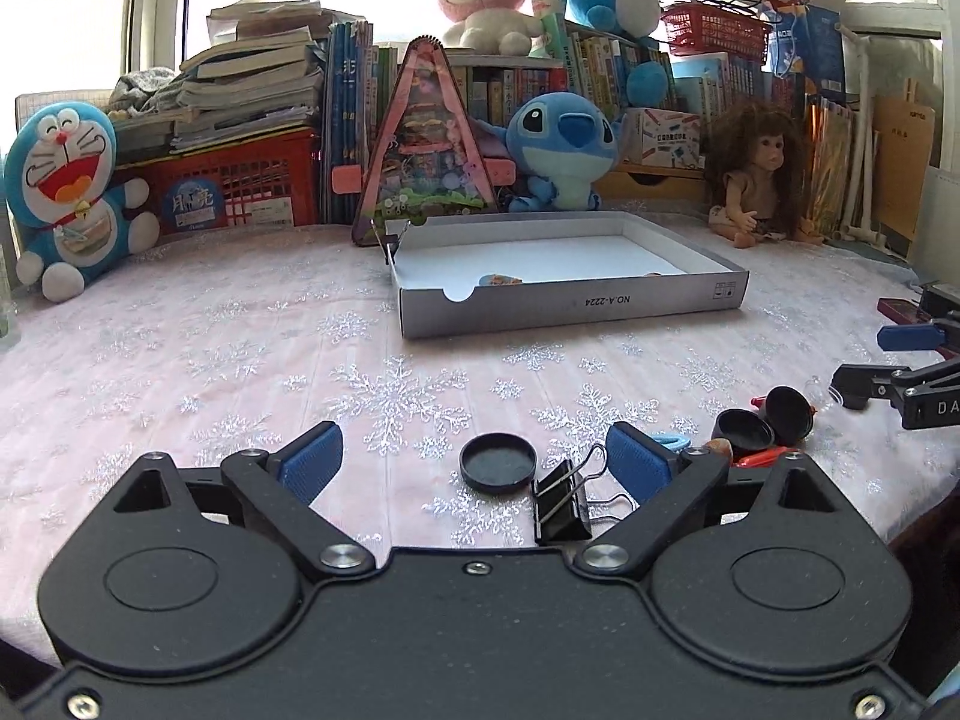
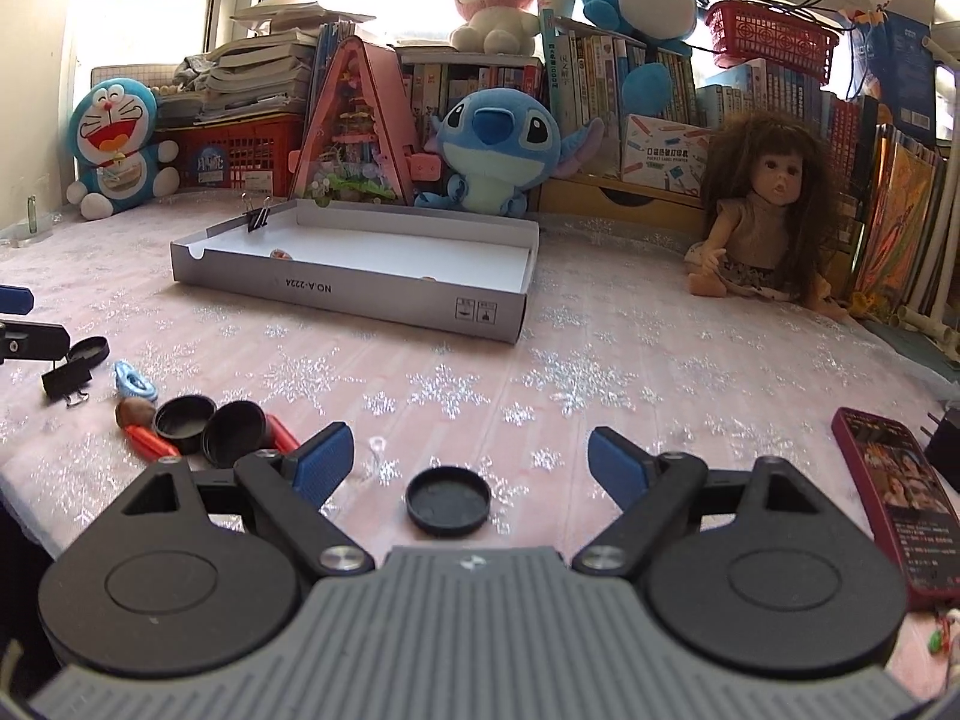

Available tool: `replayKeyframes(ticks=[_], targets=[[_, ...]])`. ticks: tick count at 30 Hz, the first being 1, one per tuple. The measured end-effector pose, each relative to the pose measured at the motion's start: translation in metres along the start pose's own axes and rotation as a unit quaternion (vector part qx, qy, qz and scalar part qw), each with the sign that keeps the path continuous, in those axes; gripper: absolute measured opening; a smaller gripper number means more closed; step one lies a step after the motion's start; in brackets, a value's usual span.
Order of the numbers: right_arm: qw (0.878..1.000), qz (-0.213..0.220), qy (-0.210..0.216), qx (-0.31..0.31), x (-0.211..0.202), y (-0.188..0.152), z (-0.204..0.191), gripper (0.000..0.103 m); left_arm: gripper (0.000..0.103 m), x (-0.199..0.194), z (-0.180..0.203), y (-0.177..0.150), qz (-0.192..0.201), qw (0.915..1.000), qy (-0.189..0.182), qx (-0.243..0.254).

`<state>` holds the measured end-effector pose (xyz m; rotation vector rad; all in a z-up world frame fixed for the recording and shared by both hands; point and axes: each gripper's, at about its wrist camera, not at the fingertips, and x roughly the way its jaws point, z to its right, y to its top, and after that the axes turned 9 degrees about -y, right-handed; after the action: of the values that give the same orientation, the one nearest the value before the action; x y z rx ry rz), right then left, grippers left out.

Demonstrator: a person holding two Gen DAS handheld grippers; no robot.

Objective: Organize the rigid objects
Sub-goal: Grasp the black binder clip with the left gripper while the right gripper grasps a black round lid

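Observation:
My left gripper (image 1: 474,462) is open low over the snowflake cloth, with a round black lid (image 1: 498,462) lying between its blue fingertips and a black binder clip (image 1: 561,510) just right of the lid. My right gripper (image 2: 468,459) is open too, a second round black lid (image 2: 447,501) on the cloth between its fingers. Neither gripper touches anything. A shallow white cardboard box (image 1: 570,303), also seen as the box (image 2: 360,294), lies farther back; a small item rests inside and a binder clip (image 2: 258,219) is clipped on its far rim.
Left of the right gripper lies a cluster: two black caps (image 2: 210,420), orange-red pieces (image 2: 150,441), a brown nut-like thing (image 2: 135,411), a blue ring (image 2: 135,381). A red phone (image 2: 894,492) lies at right. Plush toys, a doll (image 2: 762,210) and books line the back.

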<state>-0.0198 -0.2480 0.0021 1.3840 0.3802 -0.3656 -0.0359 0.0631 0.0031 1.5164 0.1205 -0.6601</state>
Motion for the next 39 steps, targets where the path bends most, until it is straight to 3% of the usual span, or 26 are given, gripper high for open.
replayKeyframes(ticks=[5, 10, 23, 28, 31, 39], targets=[[1.000, -0.005, 0.003, 0.004, 0.000, -0.004, -0.001, 0.091, 0.084, -0.002, -0.005, -0.002, -0.007, 0.9999, -0.011, -0.009], [1.000, -0.005, 0.003, 0.006, 0.002, -0.005, -0.002, 0.091, 0.067, -0.001, -0.006, -0.004, -0.010, 0.9998, -0.010, -0.016], [1.000, 0.001, 0.002, 0.007, -0.004, -0.011, 0.005, 0.091, 0.063, -0.017, -0.013, -0.007, -0.009, 0.9998, -0.014, -0.006], [1.000, -0.001, 0.006, 0.005, -0.004, -0.013, 0.003, 0.091, 0.062, -0.016, -0.004, -0.009, -0.017, 0.9989, -0.044, 0.000], [1.000, -0.005, 0.007, 0.006, -0.002, -0.014, 0.003, 0.090, 0.049, -0.012, 0.004, -0.010, -0.030, 0.9972, -0.069, 0.001], [1.000, -0.014, 0.003, 0.006, 0.000, -0.018, 0.004, 0.085, 0.042, 0.002, 0.011, -0.013, -0.046, 0.9962, -0.071, -0.020]])
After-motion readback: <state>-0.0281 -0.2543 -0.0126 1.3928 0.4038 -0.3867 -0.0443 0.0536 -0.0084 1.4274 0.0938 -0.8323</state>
